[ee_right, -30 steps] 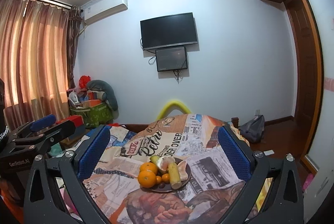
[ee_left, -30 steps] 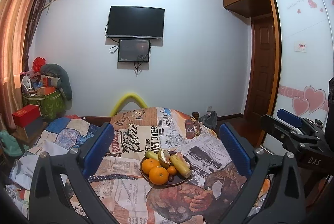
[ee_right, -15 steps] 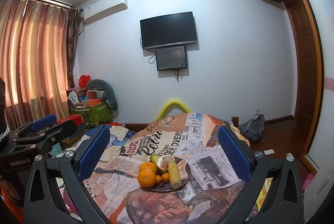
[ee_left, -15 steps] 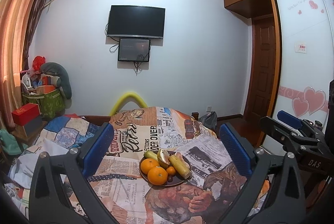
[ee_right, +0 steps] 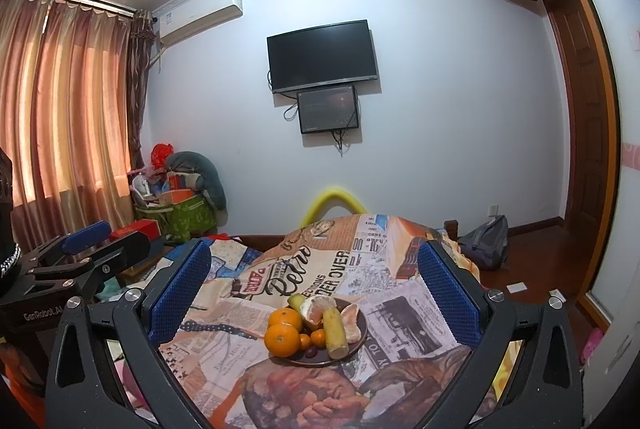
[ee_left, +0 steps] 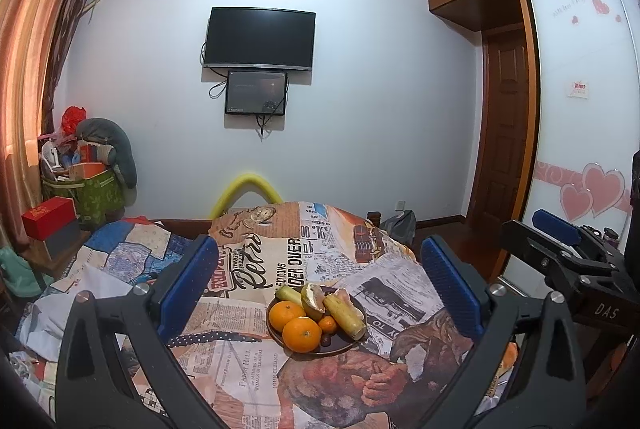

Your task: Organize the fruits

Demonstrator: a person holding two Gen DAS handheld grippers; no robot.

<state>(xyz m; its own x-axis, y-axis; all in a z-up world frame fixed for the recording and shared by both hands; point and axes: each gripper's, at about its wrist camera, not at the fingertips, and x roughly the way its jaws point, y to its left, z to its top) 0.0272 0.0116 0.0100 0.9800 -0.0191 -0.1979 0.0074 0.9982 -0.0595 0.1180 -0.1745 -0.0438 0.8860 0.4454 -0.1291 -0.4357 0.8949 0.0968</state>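
A dark round plate (ee_left: pixel 344 347) (ee_right: pixel 360 315) of fruit sits on a table with a newspaper-print cloth. On it lie two large oranges (ee_left: pixel 301 335) (ee_right: pixel 282 339), small tangerines (ee_left: pixel 328 324), a half-peeled citrus (ee_left: pixel 313 299) (ee_right: pixel 316 309), a yellow-green stalk piece (ee_left: pixel 345 316) (ee_right: pixel 335 333) and small dark fruits. My left gripper (ee_left: pixel 318 281) is open and empty, held above and in front of the plate. My right gripper (ee_right: pixel 314 283) is open and empty too, beside it. Each shows in the other's view, the right (ee_left: pixel 560 245) and the left (ee_right: pixel 80 249).
The tablecloth (ee_left: pixel 256 369) covers the table. A quilted bed cover (ee_left: pixel 128 249) lies to the left. A green bin of clutter (ee_left: pixel 92 193) and a red box (ee_left: pixel 50 217) stand at the far left. A backpack (ee_right: pixel 486 241) lies on the floor at right.
Both views have shifted only slightly; the plate sits a touch further left in the left wrist view. Both grippers stay open and empty.
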